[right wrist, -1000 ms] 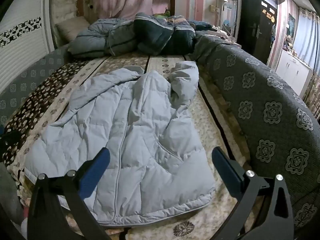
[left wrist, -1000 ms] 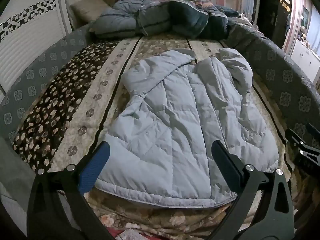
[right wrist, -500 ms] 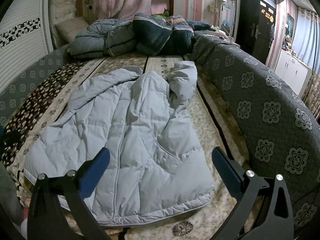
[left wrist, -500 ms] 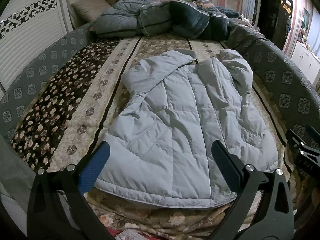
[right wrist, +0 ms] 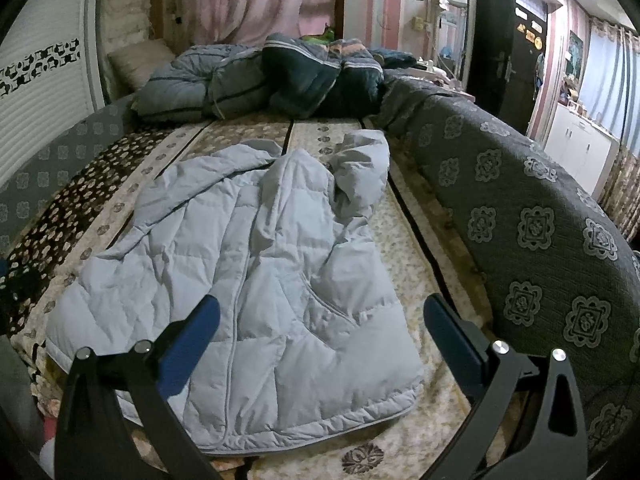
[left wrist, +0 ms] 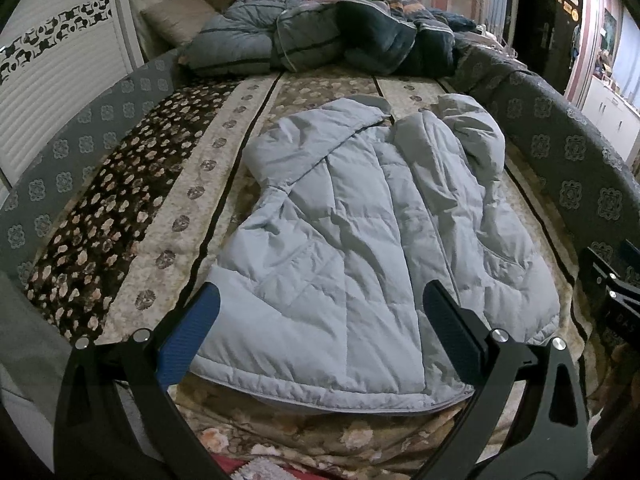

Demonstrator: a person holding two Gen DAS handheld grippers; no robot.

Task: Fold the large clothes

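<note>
Two sets of jaws spread wide over one bed, gripping nothing.

Largest is the bed with its flowered cover, and a grey patterned quilt banked along its right side. A heap of dark bedding and a pillow sit at the far end. The pale blue padded coat lies spread in the middle, hem nearest me, one sleeve folded across the chest. My left gripper and right gripper hover above the hem, both empty.
</note>
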